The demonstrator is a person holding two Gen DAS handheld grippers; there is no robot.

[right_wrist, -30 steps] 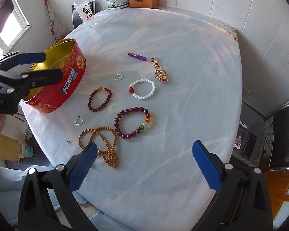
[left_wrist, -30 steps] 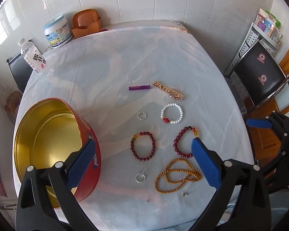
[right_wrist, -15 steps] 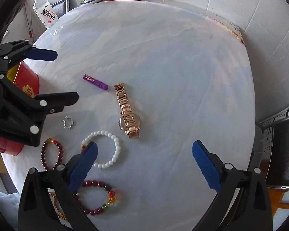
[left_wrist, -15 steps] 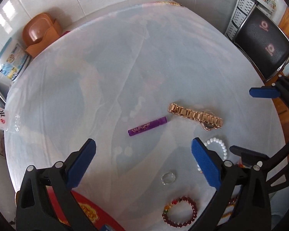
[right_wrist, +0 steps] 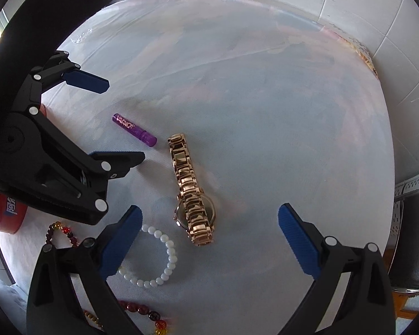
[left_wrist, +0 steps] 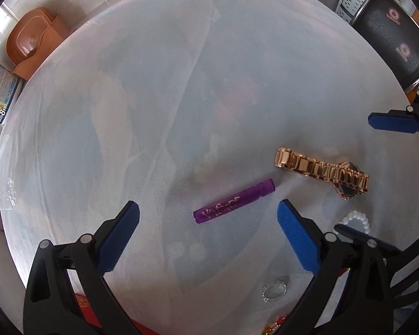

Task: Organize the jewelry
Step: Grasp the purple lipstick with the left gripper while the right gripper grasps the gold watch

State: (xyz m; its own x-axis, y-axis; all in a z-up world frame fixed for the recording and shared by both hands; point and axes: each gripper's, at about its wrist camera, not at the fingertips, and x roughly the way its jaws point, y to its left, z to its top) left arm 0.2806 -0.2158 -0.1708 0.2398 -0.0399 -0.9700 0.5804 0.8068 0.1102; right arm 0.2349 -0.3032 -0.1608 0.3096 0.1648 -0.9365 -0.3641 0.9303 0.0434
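Observation:
A purple tube (left_wrist: 234,201) lies on the white tablecloth, between the open fingers of my left gripper (left_wrist: 208,236), which hovers just above it. It also shows in the right wrist view (right_wrist: 134,130). A gold watch (right_wrist: 191,189) lies between the open fingers of my right gripper (right_wrist: 209,241), close below them; it shows in the left wrist view (left_wrist: 322,171) too. A white bead bracelet (right_wrist: 156,256) lies by the right gripper's left finger. Dark red bead bracelets (right_wrist: 142,308) lie near the front edge. A silver ring (left_wrist: 274,292) lies near the left gripper's right finger.
The red tin (right_wrist: 5,209) stands at the left table edge behind the left gripper (right_wrist: 103,120). A brown holder (left_wrist: 35,42) and a blue-white can (left_wrist: 0,95) stand at the far side by the tiled wall. A black chair (left_wrist: 391,44) stands at the right.
Both grippers have moved forward and down over the table. The left now frames the purple tube, the right frames the gold watch. Both stay open and empty.

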